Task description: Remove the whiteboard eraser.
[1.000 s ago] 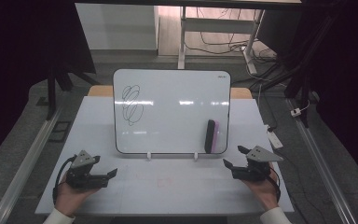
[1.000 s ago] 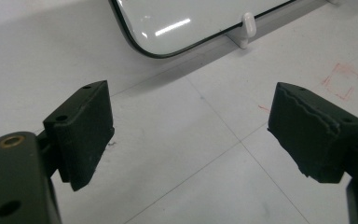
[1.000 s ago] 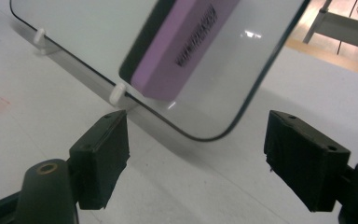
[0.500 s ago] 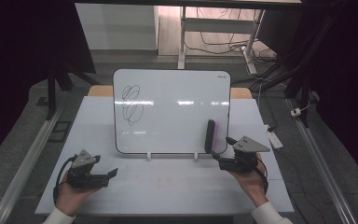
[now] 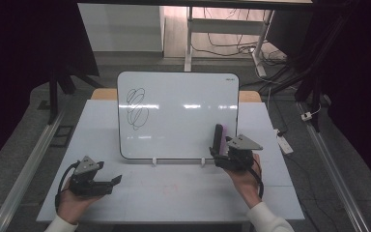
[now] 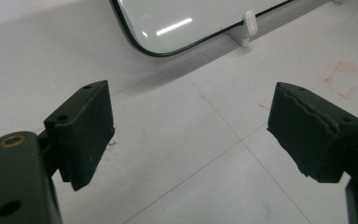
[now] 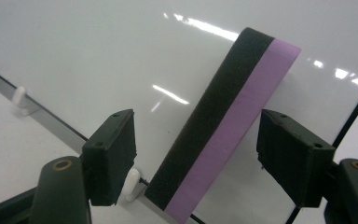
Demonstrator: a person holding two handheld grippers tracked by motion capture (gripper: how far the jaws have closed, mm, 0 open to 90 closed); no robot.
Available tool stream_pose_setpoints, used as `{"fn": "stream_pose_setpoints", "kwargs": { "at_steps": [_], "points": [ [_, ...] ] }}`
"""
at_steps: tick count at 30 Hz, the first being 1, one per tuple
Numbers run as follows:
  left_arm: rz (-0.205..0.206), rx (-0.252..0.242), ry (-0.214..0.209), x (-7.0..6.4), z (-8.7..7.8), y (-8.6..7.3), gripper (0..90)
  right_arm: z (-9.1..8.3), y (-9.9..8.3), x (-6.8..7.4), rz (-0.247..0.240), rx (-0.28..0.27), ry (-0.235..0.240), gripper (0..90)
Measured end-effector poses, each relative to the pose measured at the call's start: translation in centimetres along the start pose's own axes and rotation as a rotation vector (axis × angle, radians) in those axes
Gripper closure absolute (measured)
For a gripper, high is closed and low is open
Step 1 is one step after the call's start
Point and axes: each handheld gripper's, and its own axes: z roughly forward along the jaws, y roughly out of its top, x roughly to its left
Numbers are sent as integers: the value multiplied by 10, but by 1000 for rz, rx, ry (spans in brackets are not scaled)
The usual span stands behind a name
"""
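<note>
The white table [image 5: 174, 193] takes up most of the scene, and on it a whiteboard [image 5: 183, 111] stands propped on two small white clips, leaning back. Black scribbles [image 5: 137, 108] sit on its left half, so by my reckoning nothing has been wiped yet. The eraser [image 7: 223, 121], black felt on one side and purple foam on the other, stands stuck against the board's lower right part. The right gripper [image 5: 227, 157] is up at it, jaws spread wide with the eraser between them, neither pad touching it as far as I can see in the right gripper view. So the grasp looks about to happen but isn't made; closing, lifting and carrying across to the marks is all left to do. The left gripper [image 5: 99, 181] rests low at the near left of the table, jaws apart and holding nothing
</note>
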Motion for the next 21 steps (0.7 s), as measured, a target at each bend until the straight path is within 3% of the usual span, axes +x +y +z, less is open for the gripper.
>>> {"fn": "stream_pose_setpoints", "kwargs": {
  "at_steps": [21],
  "points": [
    [0, -5, 2, 2, -1, -1, 150, 4, -8, 6, 20, 48, -73, 450]
  ]
}}
